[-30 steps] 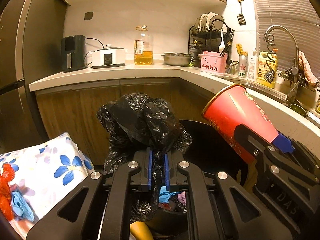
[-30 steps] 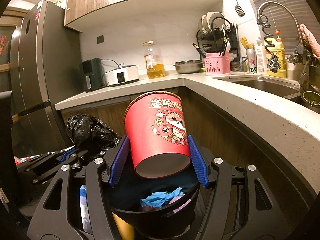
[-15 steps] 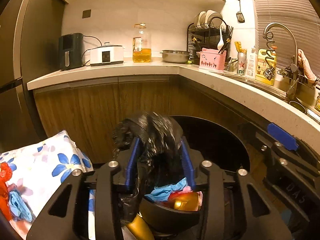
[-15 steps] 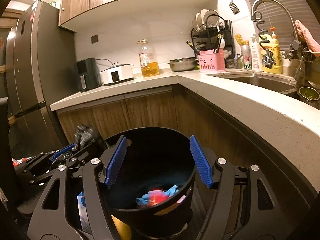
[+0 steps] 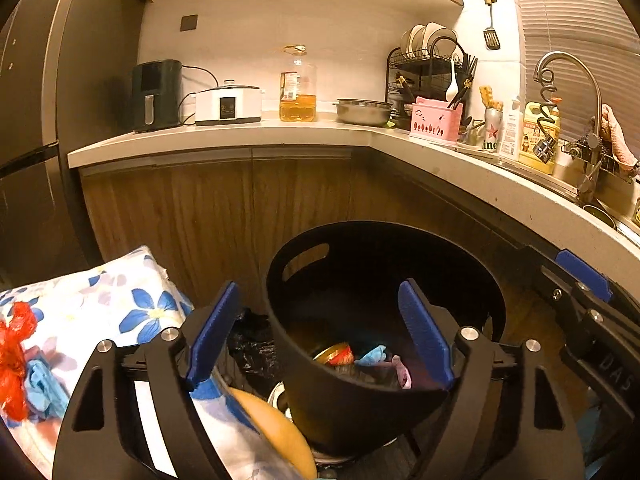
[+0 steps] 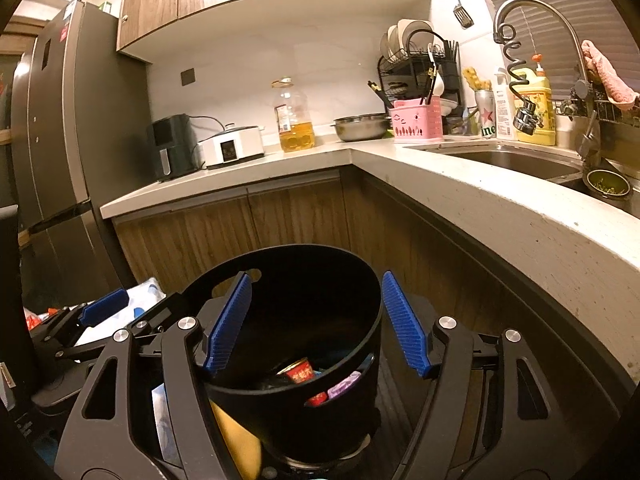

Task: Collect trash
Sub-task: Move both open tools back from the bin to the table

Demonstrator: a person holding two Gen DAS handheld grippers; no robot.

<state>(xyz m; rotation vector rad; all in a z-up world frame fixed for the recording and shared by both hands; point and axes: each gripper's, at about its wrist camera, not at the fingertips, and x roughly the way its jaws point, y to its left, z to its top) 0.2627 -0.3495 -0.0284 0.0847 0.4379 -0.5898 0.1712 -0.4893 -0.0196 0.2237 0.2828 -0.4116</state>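
Note:
A black bin [image 5: 400, 236] stands on the floor below both grippers. My left gripper [image 5: 320, 336] hangs over its left rim with the jaws opening and nothing pressed between the blue pads. A crumpled black plastic bag [image 5: 252, 344] lies low against the bin's outer left wall, clear of the fingers. Inside the bin lie a red paper cup [image 6: 298, 372], also seen as the cup [image 5: 334, 354], and blue trash [image 5: 372, 354]. My right gripper [image 6: 316, 322] is open above the bin [image 6: 304, 252], holding nothing.
A floral cushion [image 5: 100, 304] at the left carries red plastic [image 5: 16, 360] and a blue glove [image 5: 44, 384]. A yellow round object [image 5: 276, 432] sits under the left gripper. Wooden cabinets [image 5: 224, 208] and the counter edge [image 6: 520, 216] close in behind and to the right.
The right gripper let go of the red cup, which dropped into the bin. The left gripper opened wide and the black bag fell from its pads down beside the bin.

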